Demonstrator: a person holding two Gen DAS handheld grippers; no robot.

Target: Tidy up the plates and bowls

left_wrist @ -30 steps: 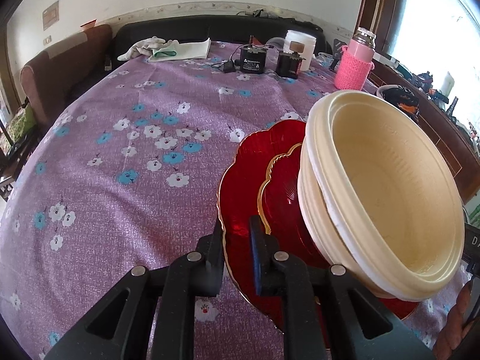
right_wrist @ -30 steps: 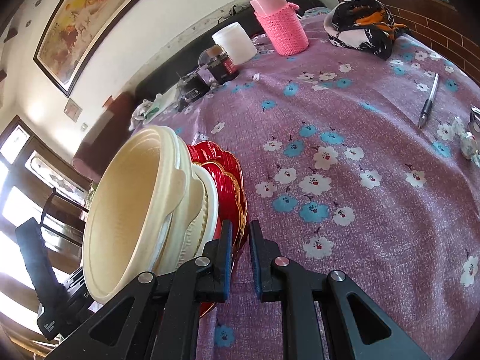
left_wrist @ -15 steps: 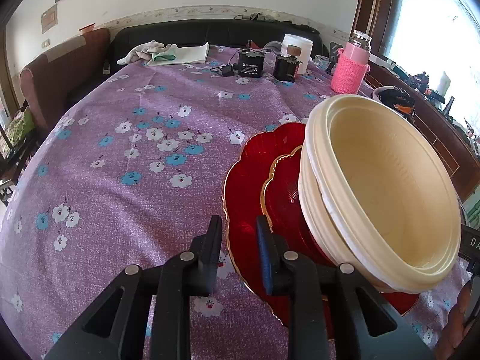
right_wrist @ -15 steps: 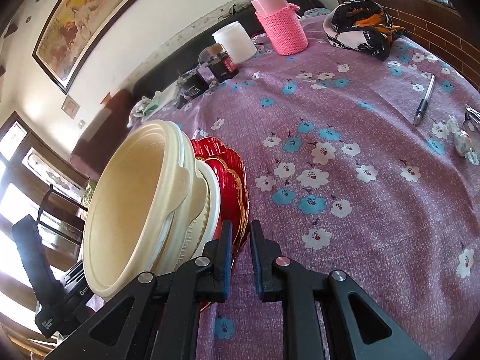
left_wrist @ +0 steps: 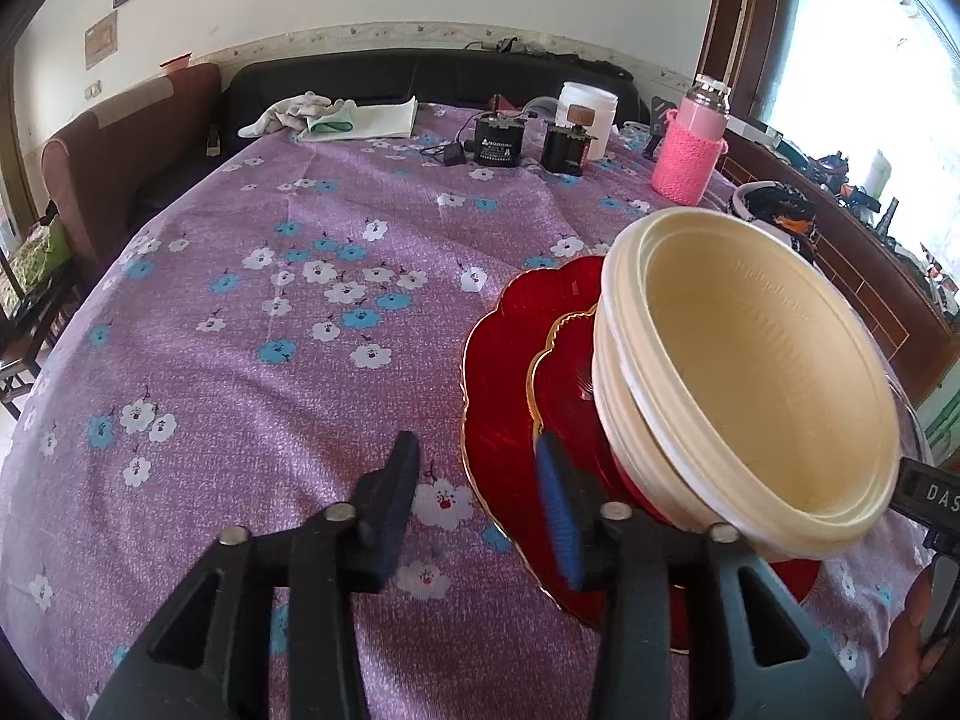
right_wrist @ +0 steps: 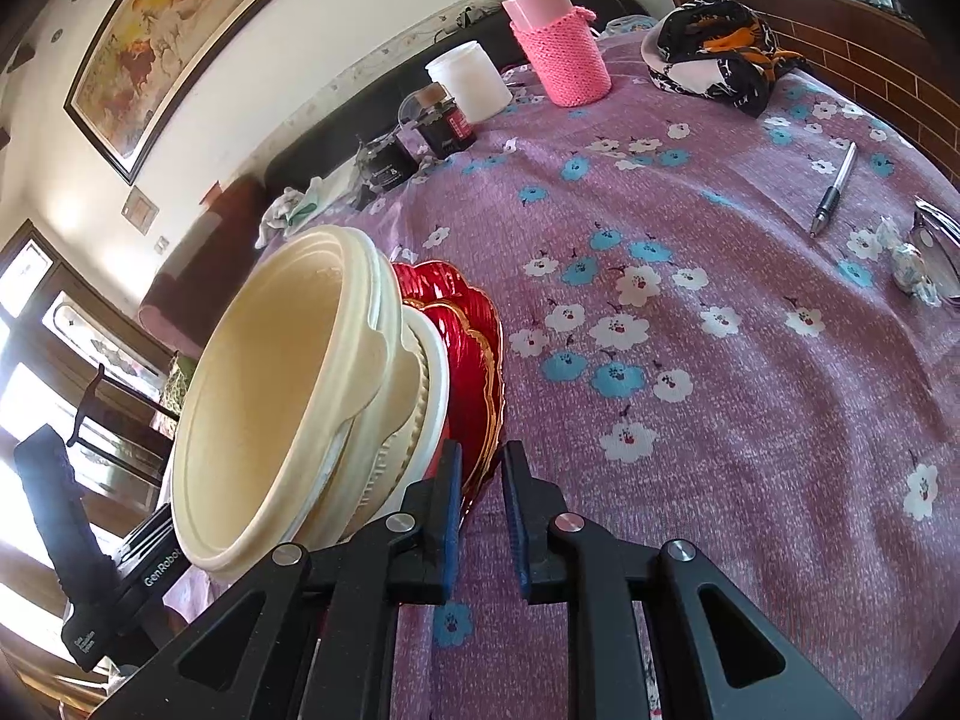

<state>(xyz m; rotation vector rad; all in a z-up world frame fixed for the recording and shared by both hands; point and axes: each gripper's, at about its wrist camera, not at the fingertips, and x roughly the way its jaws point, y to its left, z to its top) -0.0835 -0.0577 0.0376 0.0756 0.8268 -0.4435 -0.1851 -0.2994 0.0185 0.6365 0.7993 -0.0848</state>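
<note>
Left gripper [left_wrist: 477,504] now wide, plate-free.

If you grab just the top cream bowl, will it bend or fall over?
The top cream bowl looks like thin plastic, so its rim would probably flex when pinched. It likely weighs little for its size. It sits nested in another cream bowl on the red plates, so a sideways push might tip or slide the stack.
</note>
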